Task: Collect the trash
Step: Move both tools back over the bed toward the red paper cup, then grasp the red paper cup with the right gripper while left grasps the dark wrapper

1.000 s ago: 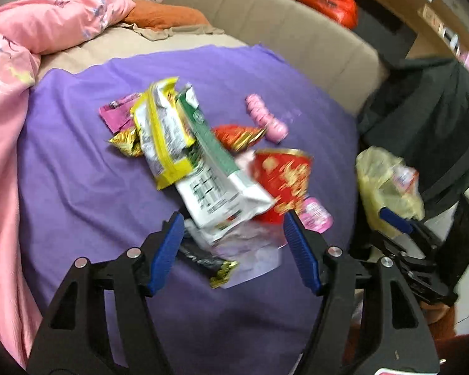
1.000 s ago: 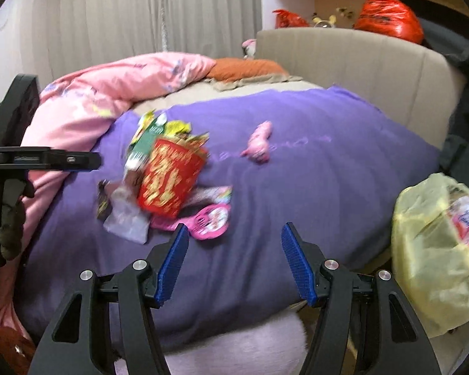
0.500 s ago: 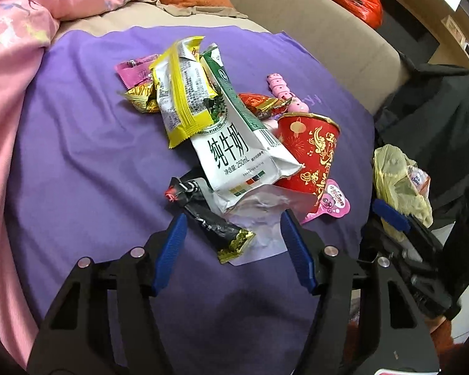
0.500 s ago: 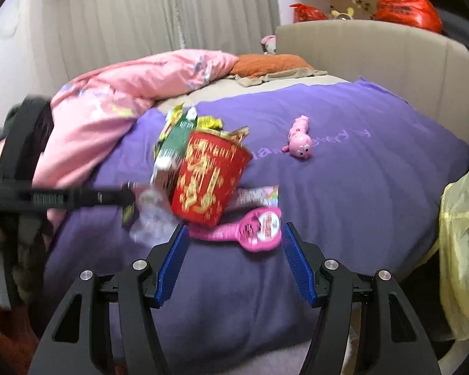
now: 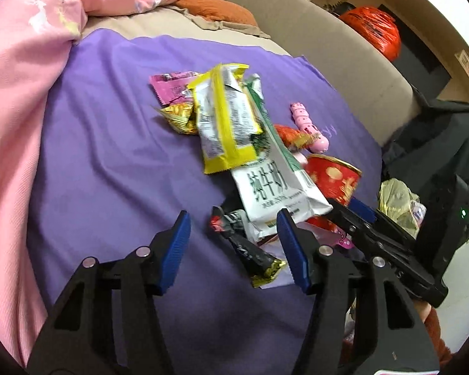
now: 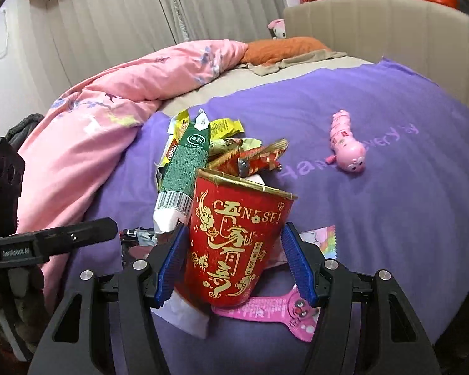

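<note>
Trash lies piled on the purple blanket (image 5: pixel 109 156). The pile holds a yellow wrapper (image 5: pixel 225 125), a white and green milk carton (image 5: pixel 275 187), a black wrapper (image 5: pixel 250 250) and a red paper cup (image 6: pixel 234 243). My left gripper (image 5: pixel 233 222) hovers over the black wrapper, which lies between its closing jaws; the pads are clear of it. My right gripper (image 6: pixel 234 229) has the red cup between its closing jaws. Its left pad is almost against the cup wall and a gap shows at the right pad. A pink flat packet (image 6: pixel 265 312) lies under the cup.
A pink caterpillar toy (image 6: pixel 347 147) lies on the blanket to the right. A pink duvet (image 5: pixel 22 93) is bunched along the left side. A beige bed board (image 5: pixel 328 47) borders the far side. A yellow plastic bag (image 5: pixel 397 200) hangs off the bed's right edge.
Both grippers have moved closer to the pile. The red cup, earlier ahead of my right gripper, now stands between its jaws. My left gripper's jaws have narrowed over the black wrapper.
</note>
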`<state>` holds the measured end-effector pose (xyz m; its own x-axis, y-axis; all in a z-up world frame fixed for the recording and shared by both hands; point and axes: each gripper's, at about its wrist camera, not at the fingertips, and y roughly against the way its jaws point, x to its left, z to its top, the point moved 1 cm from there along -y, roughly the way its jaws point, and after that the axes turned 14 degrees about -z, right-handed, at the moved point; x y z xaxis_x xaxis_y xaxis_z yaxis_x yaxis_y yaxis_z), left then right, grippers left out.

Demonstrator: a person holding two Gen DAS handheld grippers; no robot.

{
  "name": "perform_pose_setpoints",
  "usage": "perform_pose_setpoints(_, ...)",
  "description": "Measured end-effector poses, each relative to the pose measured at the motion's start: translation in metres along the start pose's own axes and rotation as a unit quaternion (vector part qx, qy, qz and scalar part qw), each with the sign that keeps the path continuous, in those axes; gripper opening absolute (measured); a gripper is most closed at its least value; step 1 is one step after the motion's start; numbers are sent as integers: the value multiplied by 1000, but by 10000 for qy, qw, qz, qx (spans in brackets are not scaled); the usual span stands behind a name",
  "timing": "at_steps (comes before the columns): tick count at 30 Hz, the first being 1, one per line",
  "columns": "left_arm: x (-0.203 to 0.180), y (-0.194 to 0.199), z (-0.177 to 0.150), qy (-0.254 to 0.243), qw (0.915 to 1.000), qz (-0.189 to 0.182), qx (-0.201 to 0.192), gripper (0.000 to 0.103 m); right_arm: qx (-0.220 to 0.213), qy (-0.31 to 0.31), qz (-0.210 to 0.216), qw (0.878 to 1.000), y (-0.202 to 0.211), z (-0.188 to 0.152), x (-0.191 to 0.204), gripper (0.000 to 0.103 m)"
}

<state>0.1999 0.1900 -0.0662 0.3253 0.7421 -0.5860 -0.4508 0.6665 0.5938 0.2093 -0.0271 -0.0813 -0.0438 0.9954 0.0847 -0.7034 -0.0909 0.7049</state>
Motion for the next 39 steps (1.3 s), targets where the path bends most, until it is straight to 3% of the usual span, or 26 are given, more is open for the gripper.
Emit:
perform_pose_setpoints(6,-21,-11,-8,-500,9982,-150,290,54,-249,-93,-137,9996,19,2,-16,52)
perform_pose_setpoints(11,-23,-19,-11,-534,9975,344,316,53,-564,-394,-449,9966,47,-2,-43,52)
perform_pose_setpoints(15,-8,-25,-12,-218,9978,466,416,42,-597,-505,-642,9949,60,-11,-61,52)
perform_pose_setpoints(19,-5,-31,-15,-207,9973,513,472,19,-606,-595,-653,9942,65,-19,-70,52)
perform_pose_setpoints(24,-17,-28,-15,-443,9960,683,357,9,-677,-572,-671,9938,73,-23,-74,52)
perform_pose_setpoints(30,-30,-13,-4,-572,9948,845,50,8,-876,-593,-690,9920,91,-29,-79,52)
perform_pose_setpoints(34,-37,-1,1,-595,9952,763,-144,8,-938,-656,-650,9913,100,-34,-85,52)
perform_pose_setpoints(39,-31,-2,6,-676,9953,682,-87,26,-938,-657,-650,9913,104,-37,-86,52)
